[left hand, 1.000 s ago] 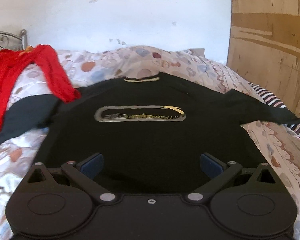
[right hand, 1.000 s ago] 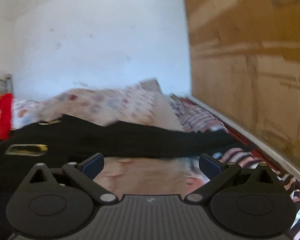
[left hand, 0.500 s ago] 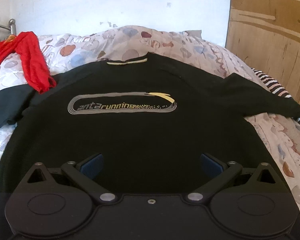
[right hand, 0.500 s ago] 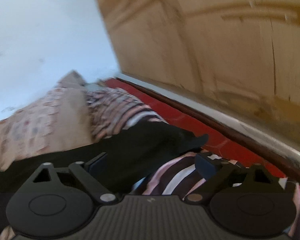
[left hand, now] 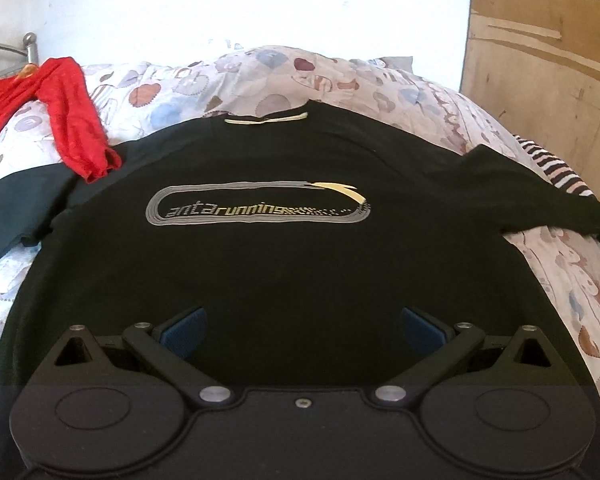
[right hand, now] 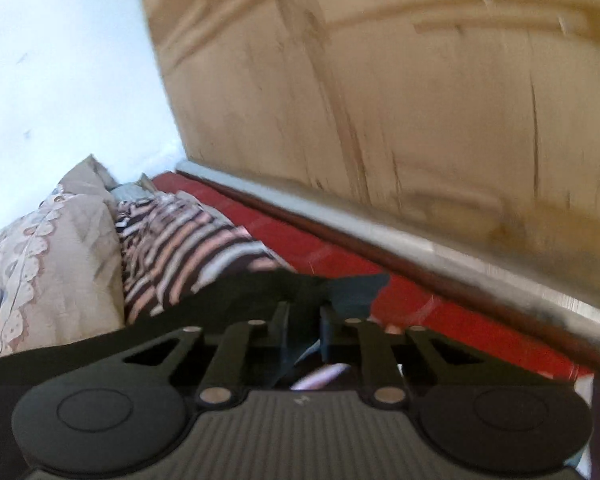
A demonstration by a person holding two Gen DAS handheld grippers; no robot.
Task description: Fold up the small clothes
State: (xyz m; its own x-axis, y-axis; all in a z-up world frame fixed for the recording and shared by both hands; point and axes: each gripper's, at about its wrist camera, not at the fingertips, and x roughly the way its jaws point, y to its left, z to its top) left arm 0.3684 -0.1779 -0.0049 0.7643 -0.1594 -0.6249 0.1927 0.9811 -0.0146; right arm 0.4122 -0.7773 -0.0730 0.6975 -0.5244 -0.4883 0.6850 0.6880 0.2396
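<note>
My right tongs [right hand: 302, 330] have just closed and now pinch the black shirt's sleeve [right hand: 340, 292], low in the middle. My left tongs [left hand: 302, 326] stay wide apart over the black shirt [left hand: 280, 272], holding nothing. I think folding the sleeve in comes next.

Bedroom in a home. Bed w/ patchwork quilt in beige, blue & rust blobs [left hand: 284, 76] fills most of the left-wrist view; curled grey metal bedframe post [left hand: 30, 46] at far left. Clothes lie about on it: black short-sleeved T-shirt w/ oval print [left hand: 260, 264], crumpled red top [left hand: 72, 120], striped black-white-pink garment [right hand: 188, 240]. Scuffed white plaster wall [left hand: 220, 0] behind, plain plywood panel [right hand: 400, 100] alongside, red bedsheet [right hand: 332, 256] at its base.
</note>
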